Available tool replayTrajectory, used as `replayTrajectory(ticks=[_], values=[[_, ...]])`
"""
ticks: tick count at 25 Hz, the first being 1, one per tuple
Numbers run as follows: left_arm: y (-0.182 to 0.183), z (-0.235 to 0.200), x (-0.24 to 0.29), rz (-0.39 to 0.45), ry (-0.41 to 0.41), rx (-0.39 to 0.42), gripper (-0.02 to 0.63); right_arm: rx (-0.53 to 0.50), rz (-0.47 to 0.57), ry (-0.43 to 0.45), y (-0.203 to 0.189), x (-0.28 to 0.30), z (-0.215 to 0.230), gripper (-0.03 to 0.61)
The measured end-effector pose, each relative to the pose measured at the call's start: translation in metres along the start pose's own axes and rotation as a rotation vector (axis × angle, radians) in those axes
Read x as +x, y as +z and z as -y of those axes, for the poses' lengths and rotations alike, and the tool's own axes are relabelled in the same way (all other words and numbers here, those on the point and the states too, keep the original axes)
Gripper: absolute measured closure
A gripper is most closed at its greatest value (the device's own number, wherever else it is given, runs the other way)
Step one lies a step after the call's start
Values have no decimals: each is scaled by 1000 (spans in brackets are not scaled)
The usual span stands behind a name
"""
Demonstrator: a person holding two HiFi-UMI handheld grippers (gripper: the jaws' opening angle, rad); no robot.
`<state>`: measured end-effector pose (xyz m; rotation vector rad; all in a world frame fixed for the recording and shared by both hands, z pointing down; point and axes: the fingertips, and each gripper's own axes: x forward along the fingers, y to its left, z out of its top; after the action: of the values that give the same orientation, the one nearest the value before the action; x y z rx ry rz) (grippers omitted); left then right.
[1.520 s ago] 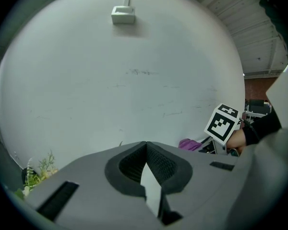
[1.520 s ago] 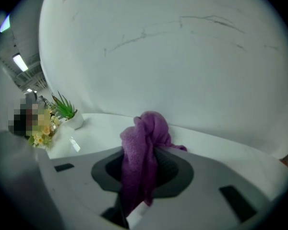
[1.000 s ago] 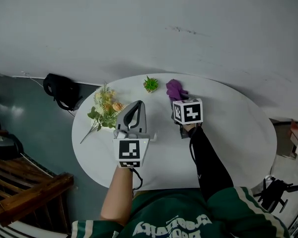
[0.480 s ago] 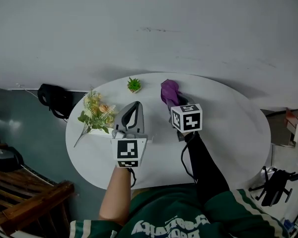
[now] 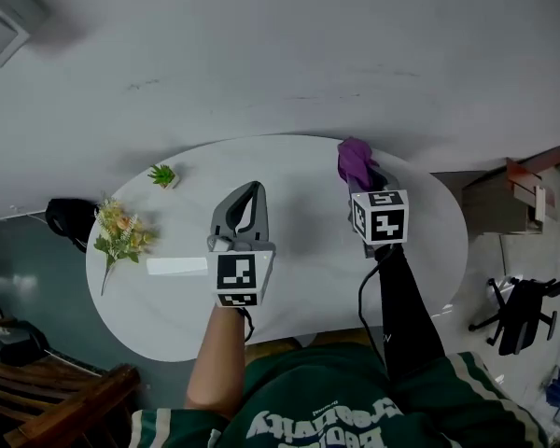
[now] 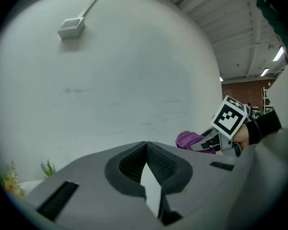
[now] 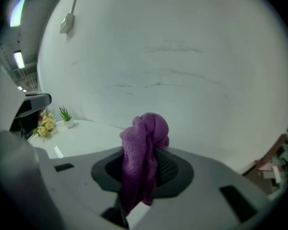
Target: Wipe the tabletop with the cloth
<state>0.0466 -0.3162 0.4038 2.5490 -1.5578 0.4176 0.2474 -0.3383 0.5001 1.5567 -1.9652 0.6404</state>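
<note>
A purple cloth [image 5: 354,160] is bunched between the jaws of my right gripper [image 5: 360,179], which is shut on it at the far right edge of the white oval tabletop [image 5: 308,278]. In the right gripper view the cloth [image 7: 145,150] stands up between the pads and hides their tips. Whether it touches the table I cannot tell. My left gripper [image 5: 247,190] hovers over the table's middle, jaws shut with nothing in them. The left gripper view shows its tips [image 6: 146,143] meeting, with the cloth [image 6: 191,139] and the right gripper's marker cube [image 6: 229,119] off to the right.
A small green potted plant [image 5: 162,175], a bunch of flowers [image 5: 119,232] and a flat white object [image 5: 177,266] lie on the table's left part. A white wall rises behind the table. On the floor are a black bag [image 5: 68,220], a wooden bench [image 5: 51,399] and a black chair base [image 5: 523,311].
My right gripper has carried the cloth to the right, away from the potted plant to the table's far right edge. The left gripper also shifted right, away from the flowers.
</note>
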Motion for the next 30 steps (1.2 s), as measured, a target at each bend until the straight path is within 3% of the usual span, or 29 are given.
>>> replayTrajectory(ticks=[7,12,16,20,30], values=[[14,106,42,11,-91,6,612,53,-46,-152,-47,-50,145,469],[17,162,61,13,-136,5,612,49,-130,-228,-88,-73,215,468],[15,180,60,2,-140,11,612,38,-246,-276,-131,-76,255,469],[8,173,51,-19,-110,23,612,31,-307,-283,-156,-65,264,468],[-5,110,19,-26,0,-6,612,-17,-327,-227,-137,-37,210,471]])
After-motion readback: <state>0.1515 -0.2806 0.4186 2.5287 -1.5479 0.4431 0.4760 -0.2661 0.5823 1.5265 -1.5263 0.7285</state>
